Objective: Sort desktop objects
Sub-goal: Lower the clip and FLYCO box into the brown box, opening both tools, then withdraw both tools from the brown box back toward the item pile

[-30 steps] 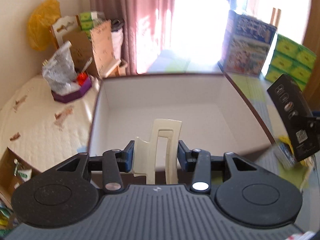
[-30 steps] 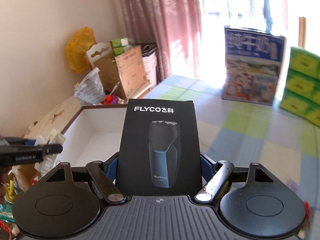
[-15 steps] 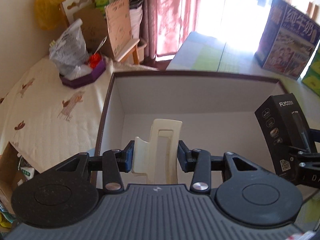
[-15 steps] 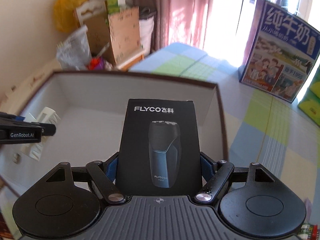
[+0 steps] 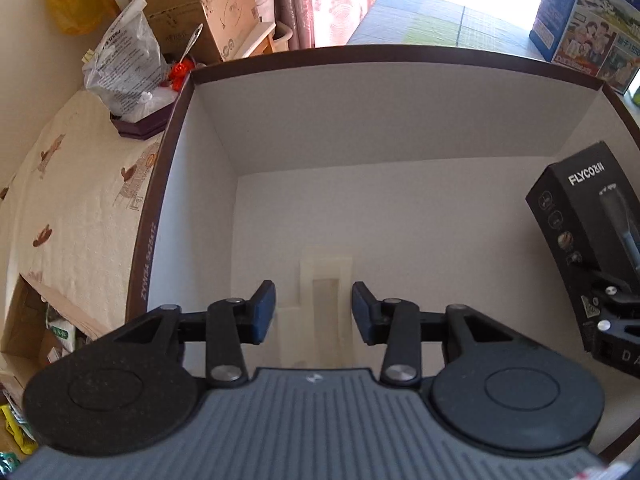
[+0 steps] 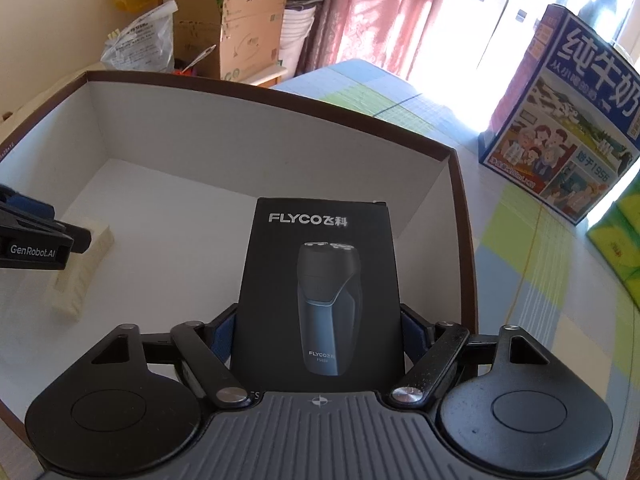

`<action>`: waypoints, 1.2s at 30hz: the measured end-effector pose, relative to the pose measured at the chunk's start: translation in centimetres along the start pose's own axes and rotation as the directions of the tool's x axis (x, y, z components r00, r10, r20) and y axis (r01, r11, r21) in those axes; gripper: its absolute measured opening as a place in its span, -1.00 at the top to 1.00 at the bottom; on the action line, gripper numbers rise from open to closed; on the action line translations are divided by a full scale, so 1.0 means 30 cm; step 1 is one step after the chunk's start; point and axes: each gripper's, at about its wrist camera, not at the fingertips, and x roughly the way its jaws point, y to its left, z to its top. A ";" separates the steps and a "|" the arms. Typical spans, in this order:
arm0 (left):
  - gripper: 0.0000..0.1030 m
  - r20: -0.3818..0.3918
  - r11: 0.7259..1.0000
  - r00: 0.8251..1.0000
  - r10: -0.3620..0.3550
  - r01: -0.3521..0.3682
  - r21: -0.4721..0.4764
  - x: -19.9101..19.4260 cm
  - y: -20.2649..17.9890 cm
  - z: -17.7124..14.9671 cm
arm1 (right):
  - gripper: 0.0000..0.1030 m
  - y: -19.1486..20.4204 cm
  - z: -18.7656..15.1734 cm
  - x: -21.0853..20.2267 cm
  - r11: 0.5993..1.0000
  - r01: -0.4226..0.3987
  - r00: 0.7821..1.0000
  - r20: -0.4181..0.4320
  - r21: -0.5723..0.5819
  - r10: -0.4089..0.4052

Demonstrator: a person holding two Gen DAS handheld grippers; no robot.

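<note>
A large white box with a brown rim fills the left wrist view; it also shows in the right wrist view. A cream plastic piece lies flat on the box floor between the spread fingers of my left gripper, which is open above it. The piece also shows in the right wrist view, under the left gripper. My right gripper is shut on a black FLYCO shaver box and holds it upright inside the white box at its right side, also seen in the left wrist view.
A blue milk carton box and green packs stand on the checked tablecloth to the right. Left of the box lie a cream patterned cloth, a plastic bag and cardboard boxes.
My left gripper lowered into the white box and opened, and the cream piece now lies on the floor. The right gripper brought the shaver box over the rim and down into the box.
</note>
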 end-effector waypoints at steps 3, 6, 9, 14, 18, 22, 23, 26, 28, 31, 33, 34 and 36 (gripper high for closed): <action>0.06 0.002 1.000 1.000 -0.007 0.007 0.015 -0.006 -0.011 0.001 | -0.66 0.005 0.003 -0.018 1.000 -0.019 1.000 0.018 -0.009 0.019; -0.11 0.009 1.000 1.000 -0.013 0.013 0.023 -0.016 -0.021 -0.003 | -0.86 -0.008 0.001 -0.044 0.999 -0.048 0.998 0.045 0.006 0.048; -0.24 0.013 0.999 1.000 -0.024 0.023 0.028 -0.027 -0.031 -0.009 | -0.91 -0.023 0.001 -0.071 0.997 -0.076 0.996 0.053 0.022 0.075; -0.57 0.035 0.998 0.999 -0.037 0.035 0.046 -0.058 -0.044 -0.008 | -0.96 -0.059 -0.014 -0.138 0.989 -0.127 0.990 0.076 0.081 0.121; -0.67 0.066 0.997 0.996 -0.053 0.050 0.051 -0.112 -0.055 -0.018 | -0.96 -0.084 -0.042 -0.193 0.983 -0.145 0.987 0.092 0.114 0.135; -0.77 0.098 0.997 0.993 -0.062 0.057 0.056 -0.172 -0.058 -0.035 | -0.96 -0.105 -0.074 -0.249 0.976 -0.163 0.983 0.107 0.145 0.148; -0.78 0.106 0.997 0.993 -0.061 0.054 0.060 -0.188 -0.060 -0.040 | -0.96 -0.109 -0.080 -0.262 0.974 -0.168 0.982 0.110 0.152 0.152; -0.82 0.124 0.997 0.991 -0.057 0.050 0.061 -0.232 -0.060 -0.059 | -0.96 -0.117 -0.097 -0.299 0.969 -0.185 0.979 0.120 0.162 0.167; -0.84 0.133 0.997 0.989 -0.056 0.049 0.057 -0.260 -0.055 -0.072 | -0.96 -0.117 -0.107 -0.324 0.967 -0.194 0.976 0.129 0.164 0.174; -0.85 0.150 0.998 0.987 -0.052 0.044 0.054 -0.302 -0.050 -0.093 | -0.96 -0.118 -0.129 -0.364 0.964 -0.208 0.972 0.145 0.166 0.185; -0.85 0.161 0.998 0.986 -0.051 0.043 0.049 -0.330 -0.047 -0.108 | -0.96 -0.117 -0.146 -0.387 0.961 -0.219 0.969 0.153 0.167 0.195; -0.85 0.166 0.998 0.985 -0.052 0.045 0.047 -0.345 -0.045 -0.117 | -0.96 -0.119 -0.153 -0.398 0.960 -0.224 0.968 0.156 0.167 0.198; -0.85 0.176 0.998 0.983 -0.051 0.044 0.043 -0.374 -0.046 -0.135 | -0.96 -0.119 -0.171 -0.418 0.958 -0.231 0.966 0.160 0.168 0.205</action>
